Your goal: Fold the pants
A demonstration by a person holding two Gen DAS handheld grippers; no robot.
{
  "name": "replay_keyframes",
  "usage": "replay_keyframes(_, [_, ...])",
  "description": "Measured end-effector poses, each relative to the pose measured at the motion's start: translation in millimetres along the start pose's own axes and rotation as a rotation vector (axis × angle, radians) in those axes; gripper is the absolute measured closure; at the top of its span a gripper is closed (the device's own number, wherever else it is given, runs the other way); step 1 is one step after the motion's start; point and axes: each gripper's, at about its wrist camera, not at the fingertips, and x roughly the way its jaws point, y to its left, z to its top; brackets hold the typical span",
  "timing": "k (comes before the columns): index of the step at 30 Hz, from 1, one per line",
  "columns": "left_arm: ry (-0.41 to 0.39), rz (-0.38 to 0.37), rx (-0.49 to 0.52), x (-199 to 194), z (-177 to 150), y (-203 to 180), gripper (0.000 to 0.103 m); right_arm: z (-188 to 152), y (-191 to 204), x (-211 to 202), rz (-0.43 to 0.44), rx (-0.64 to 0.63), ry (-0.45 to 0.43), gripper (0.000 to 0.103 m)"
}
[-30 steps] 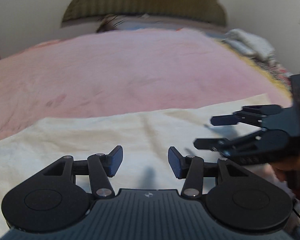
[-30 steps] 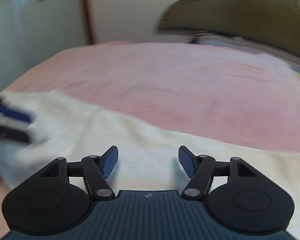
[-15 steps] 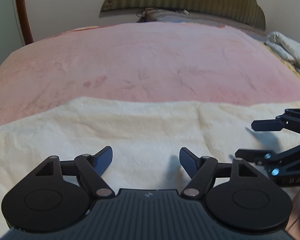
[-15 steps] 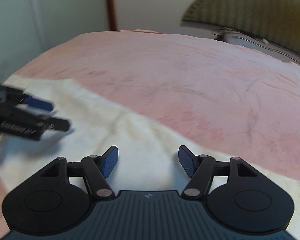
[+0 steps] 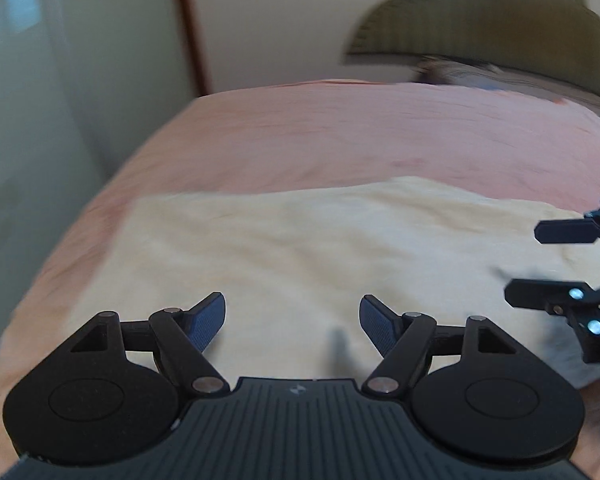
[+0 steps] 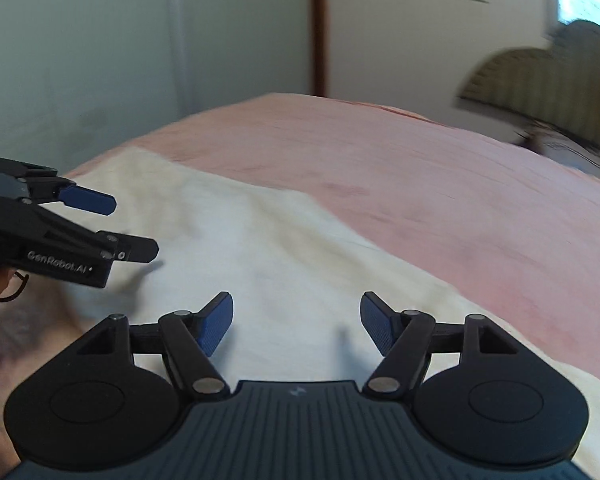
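- Both pictures are a bit blurry, so small folds in the cream pants are hard to see.
- The pants lie flat on the pink bed, right under and in front of both grippers. The near part of the pants is hidden behind each gripper's black body, so I cannot tell where that edge is.
- The left gripper is spread wide with nothing between its blue pads. It hangs over the pants.
- The right gripper is spread wide too, and it holds nothing. It is also over the pants.
- In the left view, the right gripper pokes in from the right side and is cut off by the picture edge.
- In the right view, the left gripper pokes in from the left, with white writing on its side. A bit of the hand behind it shows, mostly cut off.
- Only the left view shows the left end of the pants, ahead and to the left of that gripper, with a strip of pink bed past it.
- Only the right view shows the far edge of the pants running off to the right.
- Past the pants there is lots of bare pink bed ahead of both grippers.
- A green-brown headboard sits far ahead, smeared and unclear.
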Motion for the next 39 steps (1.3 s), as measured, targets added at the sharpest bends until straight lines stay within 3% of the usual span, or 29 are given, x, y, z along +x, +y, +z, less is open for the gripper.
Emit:
replay_keyframes(4, [-0.011,0.141,-0.153,-22,-13,76,0.026,23,64,27,0.137,-0.134,-0.066,0.034])
replay_keyframes(7, [-0.003,0.183,-0.291,-28,-17,123,0.028,35,118,51,0.202,-0.279,-0.082,0.034])
replay_keyframes(10, [0.023,0.12,-0.42,-22,-19,154,0.029,43,164,77,0.283,-0.379,-0.069,0.046])
replay_keyframes(12, [0.038,0.083,-0.496,-18,-19,167,0.037,46,189,94,0.299,-0.442,-0.058,0.054])
replay_keyframes(13, [0.038,0.062,-0.524,-17,-20,171,0.037,47,200,101,0.296,-0.473,-0.057,0.054])
replay_keyframes(18, [0.061,-0.102,-0.673,-1,-26,187,0.049,42,230,128,0.219,-0.618,-0.042,0.073])
replay_keyframes(19, [0.071,-0.134,-0.706,4,-28,189,0.054,41,229,130,0.21,-0.621,-0.044,0.075])
replay_keyframes(20, [0.086,-0.161,-0.743,11,-31,188,0.067,40,229,132,0.208,-0.613,-0.042,0.081])
replay_keyframes(22, [0.108,-0.191,-0.79,19,-36,191,0.083,40,227,133,0.206,-0.596,-0.041,0.086])
replay_keyframes(23, [0.102,-0.215,-0.801,21,-37,191,0.095,41,225,128,0.207,-0.586,-0.052,0.091])
replay_keyframes(24, [0.088,-0.227,-0.822,22,-40,192,0.096,42,226,129,0.214,-0.576,-0.054,0.095])
replay_keyframes(30, [0.001,-0.134,-0.76,14,-34,184,0.097,50,234,138,0.238,-0.558,-0.068,0.097])
replay_keyframes(32, [0.025,-0.114,-0.72,20,-33,179,0.097,54,236,141,0.247,-0.533,-0.067,0.097])
replay_keyframes(35, [0.051,-0.068,-0.676,25,-34,172,0.097,52,236,155,0.248,-0.514,0.015,0.095])
replay_keyframes(39, [0.04,-0.042,-0.651,20,-33,169,0.094,57,205,120,0.329,-0.362,0.017,0.094])
